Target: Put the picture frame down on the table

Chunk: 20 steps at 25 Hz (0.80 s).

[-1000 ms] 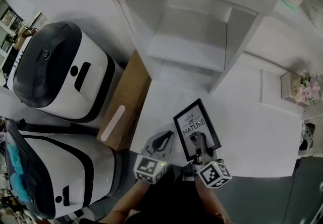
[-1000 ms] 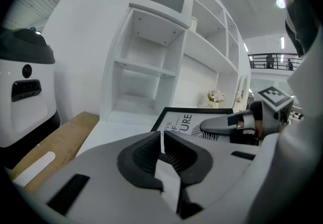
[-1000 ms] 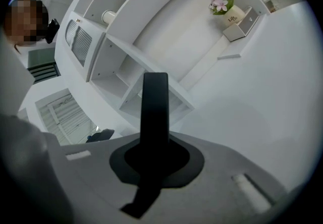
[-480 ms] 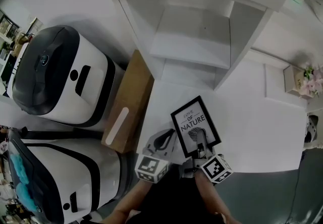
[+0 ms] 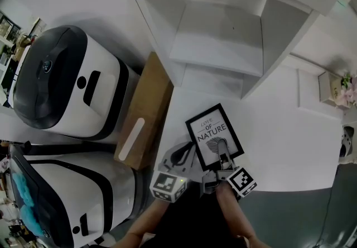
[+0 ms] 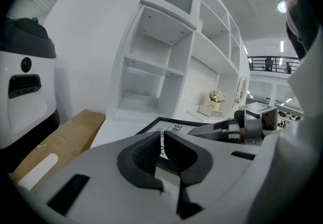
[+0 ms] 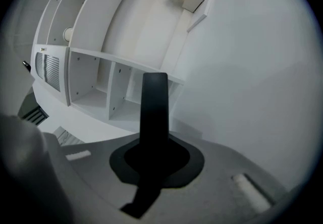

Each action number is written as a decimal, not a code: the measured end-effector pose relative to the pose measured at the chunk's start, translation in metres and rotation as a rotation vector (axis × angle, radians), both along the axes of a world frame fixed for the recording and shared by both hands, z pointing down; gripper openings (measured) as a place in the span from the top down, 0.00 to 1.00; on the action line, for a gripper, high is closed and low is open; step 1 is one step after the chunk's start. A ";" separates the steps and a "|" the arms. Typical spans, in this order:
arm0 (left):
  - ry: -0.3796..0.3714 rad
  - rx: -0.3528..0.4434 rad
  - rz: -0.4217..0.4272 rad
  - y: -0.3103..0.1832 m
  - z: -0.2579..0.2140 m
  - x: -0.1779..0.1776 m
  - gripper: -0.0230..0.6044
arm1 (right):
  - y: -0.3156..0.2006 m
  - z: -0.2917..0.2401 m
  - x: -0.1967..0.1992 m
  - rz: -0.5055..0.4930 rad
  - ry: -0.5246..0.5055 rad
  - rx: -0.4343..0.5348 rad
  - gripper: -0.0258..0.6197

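Note:
The black picture frame (image 5: 213, 136), with a white print reading "LOVE OF NATURE", lies low and tilted over the white table (image 5: 279, 141). I cannot tell whether it touches the top. My right gripper (image 5: 223, 158) is shut on its near edge. In the right gripper view the frame (image 7: 154, 112) shows edge-on as a dark bar between the jaws. My left gripper (image 5: 181, 156) hovers just left of the frame's near corner, shut on nothing. From the left gripper view the frame (image 6: 169, 127) lies beyond the closed jaws (image 6: 162, 140).
A white shelf unit (image 5: 223, 29) stands on the table behind the frame. A brown cardboard box (image 5: 142, 113) sits left of the table, beside two white-and-black machines (image 5: 61, 79) (image 5: 61, 196). A small box with pink flowers (image 5: 337, 87) is at the far right.
The frame and my right gripper have edged slightly forward and left over the table. My left gripper has stayed beside the frame's near corner.

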State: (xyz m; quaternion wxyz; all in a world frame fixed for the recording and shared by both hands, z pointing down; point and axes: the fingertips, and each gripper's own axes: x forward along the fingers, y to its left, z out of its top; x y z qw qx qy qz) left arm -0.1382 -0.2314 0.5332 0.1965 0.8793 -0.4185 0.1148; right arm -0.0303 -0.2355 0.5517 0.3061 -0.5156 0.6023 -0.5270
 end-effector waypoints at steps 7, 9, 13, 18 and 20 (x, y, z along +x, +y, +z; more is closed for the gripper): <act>-0.004 -0.009 -0.017 -0.006 0.006 -0.006 0.92 | -0.010 0.012 -0.001 0.001 -0.022 -0.028 0.94; -0.008 -0.010 -0.022 -0.007 0.007 -0.009 0.92 | -0.008 0.022 0.001 0.020 -0.027 -0.093 0.94; -0.014 -0.008 -0.034 -0.010 0.010 -0.014 0.92 | -0.013 0.030 0.004 0.029 -0.032 -0.126 0.94; -0.012 -0.010 -0.049 -0.011 0.012 -0.019 0.92 | -0.022 0.035 0.003 0.043 -0.063 -0.128 0.94; -0.011 -0.014 -0.055 -0.010 0.014 -0.021 0.92 | -0.025 0.037 0.002 0.046 -0.083 -0.123 0.94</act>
